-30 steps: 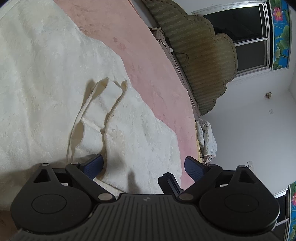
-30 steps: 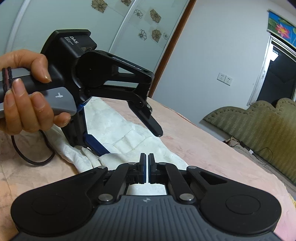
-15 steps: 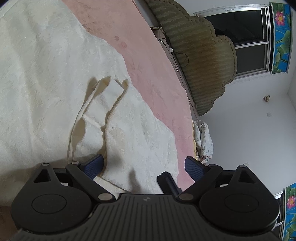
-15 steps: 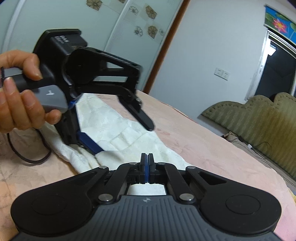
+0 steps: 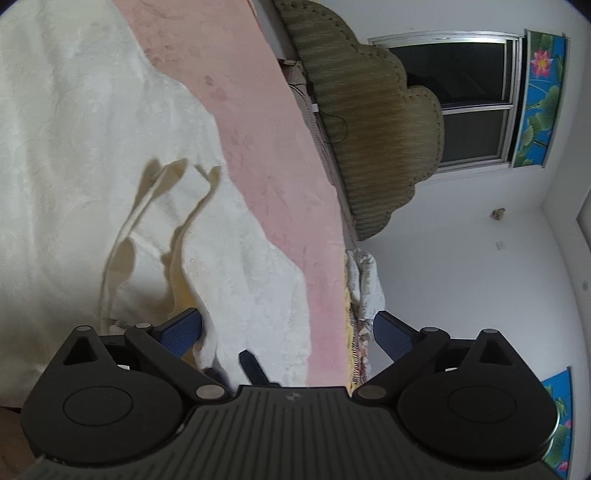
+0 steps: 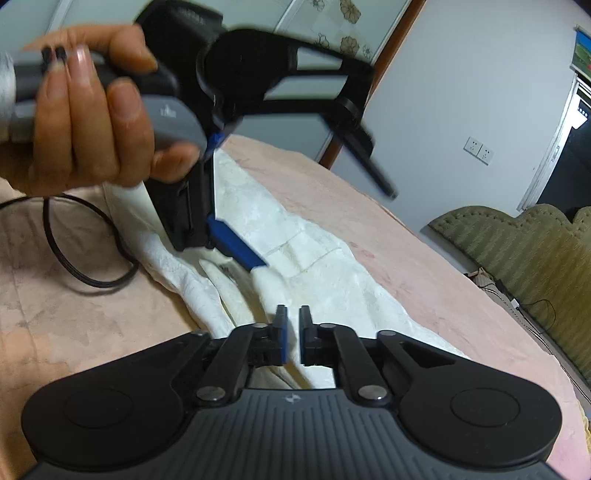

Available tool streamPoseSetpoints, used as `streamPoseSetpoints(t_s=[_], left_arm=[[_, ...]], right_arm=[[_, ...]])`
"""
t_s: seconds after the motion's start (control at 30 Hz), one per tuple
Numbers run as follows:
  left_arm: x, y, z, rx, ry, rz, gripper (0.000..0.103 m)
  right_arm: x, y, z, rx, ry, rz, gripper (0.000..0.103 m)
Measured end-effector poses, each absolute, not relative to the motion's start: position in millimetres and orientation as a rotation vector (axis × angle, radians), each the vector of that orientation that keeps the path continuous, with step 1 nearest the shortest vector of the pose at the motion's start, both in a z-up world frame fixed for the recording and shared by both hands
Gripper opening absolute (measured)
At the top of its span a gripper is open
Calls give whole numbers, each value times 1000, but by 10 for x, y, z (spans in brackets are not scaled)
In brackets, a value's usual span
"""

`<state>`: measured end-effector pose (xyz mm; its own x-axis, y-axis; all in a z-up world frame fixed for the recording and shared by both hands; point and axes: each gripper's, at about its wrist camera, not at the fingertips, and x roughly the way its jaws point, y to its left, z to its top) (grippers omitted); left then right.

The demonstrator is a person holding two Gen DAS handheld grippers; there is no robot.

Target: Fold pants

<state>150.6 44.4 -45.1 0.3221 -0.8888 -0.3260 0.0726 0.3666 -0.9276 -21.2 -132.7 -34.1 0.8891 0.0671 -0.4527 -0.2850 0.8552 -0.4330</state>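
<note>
While one pants (image 5: 110,147) lies flat, left tongs (image 5: 288,328) gape wide; right tongs (image 6: 292,332) slightly parted, 2 total.

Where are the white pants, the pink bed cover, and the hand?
white pants (image 6: 332,280): right wrist view, on the pocket area.
pink bed cover (image 5: 273,155): left wrist view, bare middle.
hand (image 6: 92,122): right wrist view, on its fingers.

Pants (image 5: 92,155): cream-white, faint tone-on-tone floral weave. Bed cover (image 5: 258,122): pale pink, mottled, a few darker pink marks. Headboard (image 5: 369,129): olive green, ribbed stripes. Left gripper (image 5: 288,332): black body, blue pads (image 5: 181,328). Right gripper (image 6: 291,339): black, blue pad faces. Curtain (image 5: 543,99): bright blue, pink lotus, green leaves. Wardrobe doors (image 6: 332,22): pale grey-green, brown flower motifs. Cable (image 6: 74,258): black.
</note>
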Motion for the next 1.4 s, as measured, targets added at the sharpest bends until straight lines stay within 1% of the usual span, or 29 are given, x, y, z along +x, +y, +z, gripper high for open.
streamPoseSetpoints(t_s=[0.03, 0.07, 0.13, 0.2, 0.3, 0.33, 0.37, 0.4, 0.43, 0.47, 0.5, 0.53, 0.57, 0.63, 0.73, 0.8, 0.87, 0.97, 1.0, 1.03, 1.07, 1.1, 1.13, 1.17, 1.2, 1.27, 1.33, 1.4], left_arm=[[1506, 438, -444, -984, 1037, -788, 100], [1508, 433, -440, -985, 1036, -787, 100], [1511, 437, -450, -995, 1031, -794, 100], [1512, 424, -442, -991, 1027, -798, 100], [1510, 411, -425, -991, 1018, -808, 100], [1515, 405, -419, -989, 1016, -810, 100], [1518, 398, -411, -988, 1013, -812, 100], [1520, 391, -407, -987, 1010, -815, 100], [1522, 380, -400, -986, 1007, -818, 100], [1521, 372, -393, -983, 1003, -823, 100], [1521, 368, -389, -977, 1001, -829, 100], [1518, 370, -391, -965, 1002, -830, 100], [1516, 373, -391, -946, 1004, -819, 100], [1527, 393, -421, -911, 1020, -778, 100], [1613, 404, -522, -980, 1067, -772, 101], [1709, 330, -583, -1031, 1097, -805, 103], [1808, 249, -606, -1015, 1114, -739, 103], [1962, 133, -678, -1016, 1123, -718, 100], [1994, 96, -700, -1020, 1124, -729, 90], [2012, 62, -712, -1017, 1125, -749, 70], [2018, 37, -717, -1011, 1132, -753, 58], [2013, 20, -719, -996, 1139, -740, 25], [2007, 14, -707, -968, 1135, -730, 6], [1985, 18, -692, -933, 1121, -723, 6], [1962, 34, -674, -915, 1106, -721, 1], [1915, 81, -631, -896, 1089, -727, 1], [1873, 141, -598, -896, 1085, -734, 1], [1838, 201, -579, -904, 1084, -755, 1]], right_arm=[[-218, -1327, -347, -518, 431, 187, 30], [-227, -1336, -345, -512, 422, 190, 52], [-246, -1347, -331, -494, 404, 209, 77], [-242, -1329, -325, -501, 397, 221, 77], [-148, -1314, -328, -502, 406, 206, 75], [-102, -1323, -327, -489, 413, 206, 71], [-49, -1334, -328, -474, 427, 203, 64], [14, -1344, -336, -461, 447, 202, 59], [83, -1356, -354, -449, 465, 201, 49], [154, -1371, -393, -441, 486, 194, 33], [204, -1385, -427, -433, 502, 192, 25], [227, -1398, -445, -427, 505, 185, 13], [215, -1403, -456, -428, 495, 171, 9], [168, -1421, -425, -433, 455, 147, 8], [119, -1561, -288, -343, 418, 145, 8], [45, -1656, -166, -291, 384, 172, 8], [-21, -1684, -90, -292, 359, 173, 8], [-94, -1674, -60, -313, 348, 173, 8], [-103, -1663, -72, -319, 352, 174, 8], [-108, -1656, -89, -321, 358, 177, 8], [-112, -1648, -101, -325, 366, 190, 9], [-113, -1643, -99, -332, 378, 206, 9], [-114, -1630, -118, -340, 387, 211, 9], [-132, -1607, -127, -352, 390, 206, 10], [-141, -1605, -135, -356, 393, 207, 11], [-174, -1675, -90, -313, 408, 257, 16], [-238, -1809, -13, -257, 405, 328, 20], [-303, -1972, 90, -204, 388, 351, 26]])
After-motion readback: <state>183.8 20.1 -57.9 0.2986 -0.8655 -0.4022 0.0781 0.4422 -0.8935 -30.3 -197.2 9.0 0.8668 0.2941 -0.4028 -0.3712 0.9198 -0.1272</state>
